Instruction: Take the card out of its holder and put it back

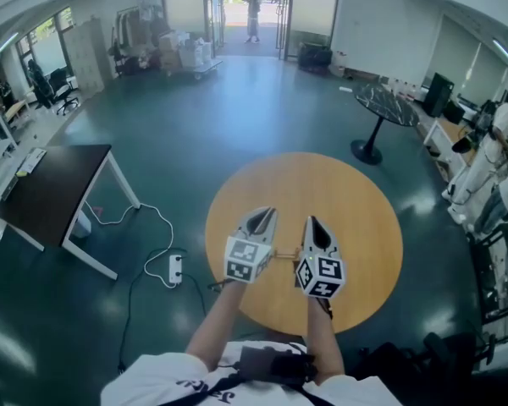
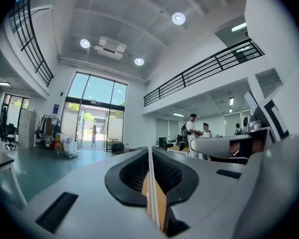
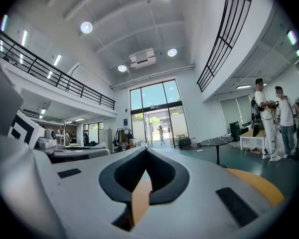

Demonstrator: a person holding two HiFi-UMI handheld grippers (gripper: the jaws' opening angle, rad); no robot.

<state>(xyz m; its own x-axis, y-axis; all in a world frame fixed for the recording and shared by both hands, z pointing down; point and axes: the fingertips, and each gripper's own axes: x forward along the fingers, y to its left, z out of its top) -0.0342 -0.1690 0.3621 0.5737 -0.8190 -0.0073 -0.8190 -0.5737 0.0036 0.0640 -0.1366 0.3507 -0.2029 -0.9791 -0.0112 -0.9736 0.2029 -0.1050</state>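
Observation:
Both grippers are held level, side by side, above a round yellow table (image 1: 356,201). My left gripper (image 1: 262,216) has its jaws shut on a thin white card (image 2: 150,183), which I see edge-on between the pads in the left gripper view. My right gripper (image 1: 311,222) is shut, its tips meeting (image 3: 145,150) with nothing visible between them. The tan gap below the tips is the table showing through. A thin brownish piece (image 1: 284,255) shows between the two gripper bodies. I cannot tell what it is, and I cannot make out a card holder.
A black-topped desk (image 1: 51,193) stands at the left, with a white power strip (image 1: 175,267) and cables on the green floor. A small dark round table (image 1: 385,104) stands beyond. People stand at the right (image 3: 264,118) and by a counter (image 2: 192,133).

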